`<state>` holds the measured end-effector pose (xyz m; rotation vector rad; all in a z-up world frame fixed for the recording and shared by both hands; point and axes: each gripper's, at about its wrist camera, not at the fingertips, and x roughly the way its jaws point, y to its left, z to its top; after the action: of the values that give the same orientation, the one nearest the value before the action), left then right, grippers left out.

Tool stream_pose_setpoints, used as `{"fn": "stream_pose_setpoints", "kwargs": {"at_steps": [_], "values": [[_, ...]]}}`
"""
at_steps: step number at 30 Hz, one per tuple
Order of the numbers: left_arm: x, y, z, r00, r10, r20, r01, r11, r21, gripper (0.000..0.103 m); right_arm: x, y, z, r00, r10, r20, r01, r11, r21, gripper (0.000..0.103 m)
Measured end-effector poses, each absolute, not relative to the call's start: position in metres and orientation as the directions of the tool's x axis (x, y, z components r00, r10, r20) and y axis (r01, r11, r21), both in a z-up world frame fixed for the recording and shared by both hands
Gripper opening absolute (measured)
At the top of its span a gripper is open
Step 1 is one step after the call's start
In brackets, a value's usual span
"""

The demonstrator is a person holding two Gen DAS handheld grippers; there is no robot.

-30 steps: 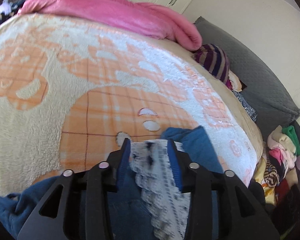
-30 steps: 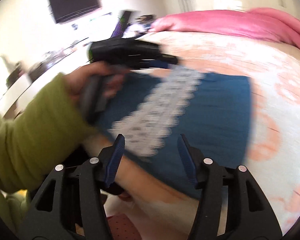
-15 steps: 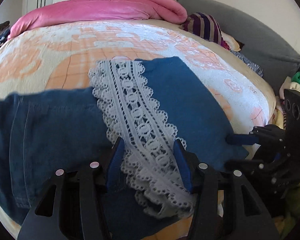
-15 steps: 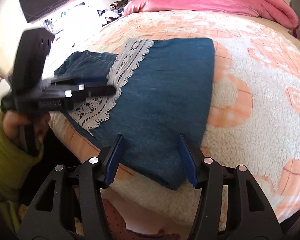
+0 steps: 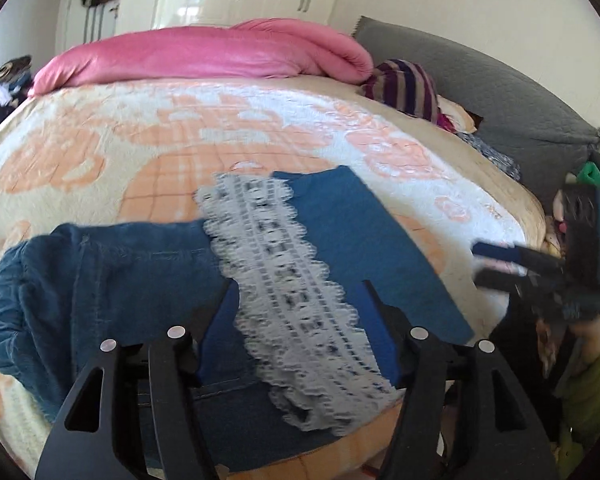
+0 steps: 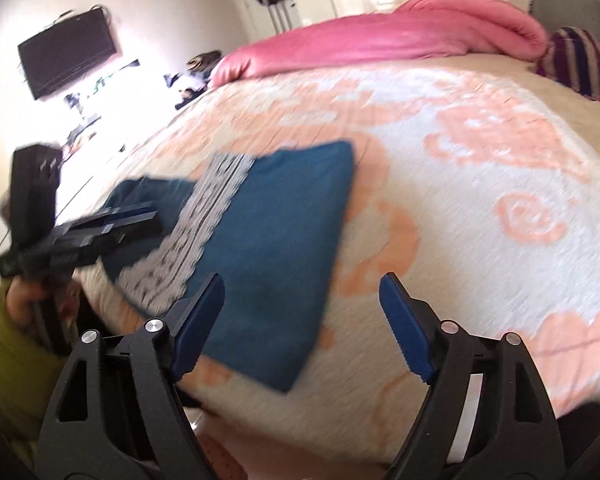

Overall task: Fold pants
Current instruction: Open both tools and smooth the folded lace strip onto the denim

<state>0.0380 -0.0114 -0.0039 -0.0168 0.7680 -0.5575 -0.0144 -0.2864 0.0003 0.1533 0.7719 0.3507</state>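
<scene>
The blue pants [image 5: 148, 276] lie folded near the bed's front edge, with a white lace band [image 5: 288, 280] running across them. They also show in the right wrist view [image 6: 276, 232], with the lace [image 6: 204, 216] to the left. My left gripper [image 5: 298, 320] hovers open and empty over the lace; it shows from the side in the right wrist view [image 6: 116, 220]. My right gripper [image 6: 300, 320] is open and empty above the pants' right edge; it shows at the far right of the left wrist view [image 5: 496, 260].
The bed carries a cream and orange fleece blanket [image 5: 180, 140]. A pink duvet [image 5: 204, 56] lies along the far side, a striped cushion [image 5: 408, 84] and grey headboard pad [image 5: 500, 96] at the right. A clothes pile [image 5: 580, 184] sits beside the bed. A wall TV [image 6: 68, 56] hangs at the left.
My left gripper let go of the lace-trimmed pants and pulled back, leaving them flat on the bed. Both grippers have drawn away, the right one swinging to the right.
</scene>
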Motion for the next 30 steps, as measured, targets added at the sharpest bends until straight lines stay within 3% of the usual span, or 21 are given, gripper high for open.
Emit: {"fn": "stream_pose_setpoints", "kwargs": {"at_steps": [7,11,14,16,19,24,30], "values": [[0.024,-0.048,-0.004,0.565,-0.490,-0.664,0.556,0.821,-0.133,0.060,0.028,-0.277,0.023,0.677,0.330,-0.658,-0.294,0.941,0.169,0.074],[0.030,-0.054,-0.027,0.526,-0.440,-0.728,0.546,0.831,-0.108,0.062,0.064,-0.255,0.026,0.651,0.333,-0.682,-0.325,0.935,0.146,0.074],[0.033,-0.051,-0.032,0.509,-0.449,-0.734,0.544,0.829,-0.130,0.062,0.090,-0.236,0.019,0.607,0.366,-0.706,-0.372,0.915,0.155,0.064],[0.033,-0.050,-0.032,0.506,-0.451,-0.735,0.544,0.828,-0.133,0.062,0.106,-0.220,0.008,0.563,0.353,-0.747,-0.396,0.909,0.132,0.050],[0.033,-0.050,-0.033,0.505,-0.455,-0.734,0.549,0.825,-0.134,0.062,0.128,-0.203,-0.011,0.515,0.318,-0.796,-0.408,0.907,0.099,0.046],[0.038,-0.049,-0.036,0.497,-0.465,-0.732,0.546,0.824,-0.152,0.062,0.161,-0.196,-0.034,0.484,0.283,-0.828,-0.373,0.923,0.097,0.043],[0.038,-0.047,-0.035,0.497,-0.471,-0.729,0.547,0.822,-0.158,0.062,0.185,-0.194,-0.038,0.496,0.255,-0.830,-0.330,0.939,0.092,0.049]]}}
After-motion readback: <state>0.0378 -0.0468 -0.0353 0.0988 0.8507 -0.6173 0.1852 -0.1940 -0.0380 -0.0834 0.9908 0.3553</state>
